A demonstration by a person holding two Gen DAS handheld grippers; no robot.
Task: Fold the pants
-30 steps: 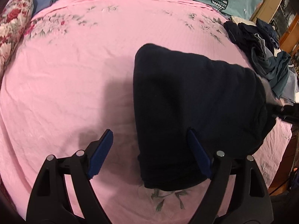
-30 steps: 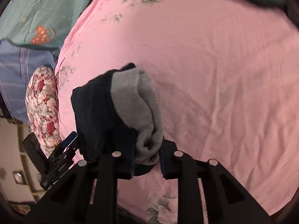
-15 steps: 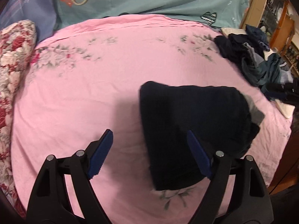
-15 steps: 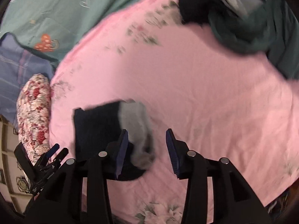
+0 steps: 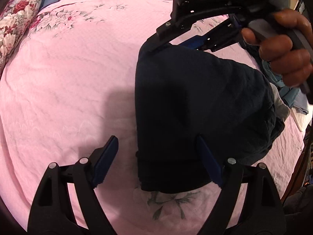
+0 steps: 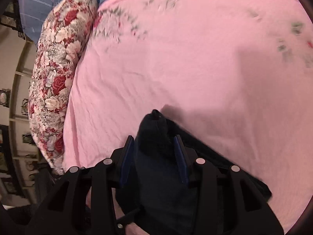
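The left gripper hangs low over the bed with its blue-padded fingers spread wide; the near left edge of the folded pants falls between them, but neither pad presses on the cloth. The pants, dark navy, lie in a thick folded bundle on the pink floral bedsheet, toward its right side, a bit of grey lining peeking out at the right edge. At the far corner of that bundle the right gripper has come in, gripped by a hand; its fingers stand partly apart with a raised tuft of the navy fabric between them, and I cannot tell whether the pads are actually squeezing it. That tool and hand block much of the view behind. Beyond the pants on the right sits a heap of other clothes, mostly hidden. A rose-patterned pillow lies along the sheet's left edge, with a blue striped cloth past it.
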